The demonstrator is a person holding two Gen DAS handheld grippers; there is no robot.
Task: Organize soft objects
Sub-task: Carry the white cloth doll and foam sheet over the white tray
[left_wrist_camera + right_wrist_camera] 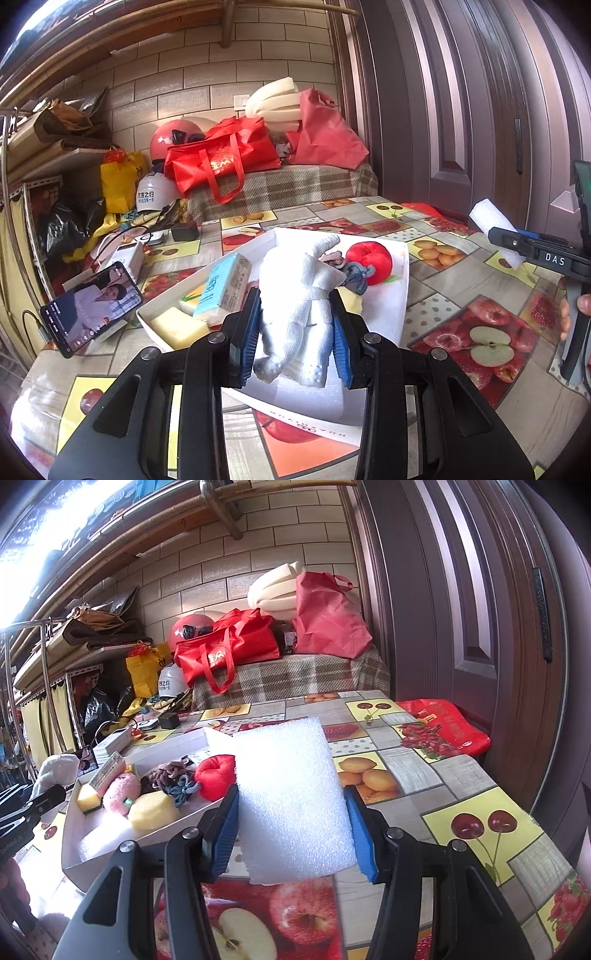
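My left gripper (pixel 295 325) is shut on a rolled pair of white socks (pixel 299 295), held above the white box (pixel 400 306). Inside the box lie a red plush apple (pixel 371 260), a tissue pack (pixel 225 288), yellow sponges (pixel 177 325), a pink plush (pixel 122 794) and knotted hair ties (pixel 177 779). My right gripper (pixel 291 823) is shut on a white foam sheet (pixel 291 805), over the table to the right of the box. In the left wrist view the right gripper (pixel 517 243) with its foam sheet (pixel 495 225) shows at the right edge.
A fruit-print tablecloth (pixel 424 775) covers the table. A phone (pixel 92 308) stands left of the box, with a charger and small boxes behind it. Red bags (pixel 221 155), helmets and foam rolls pile on a plaid bench at the back. A brown door (pixel 461 110) stands on the right.
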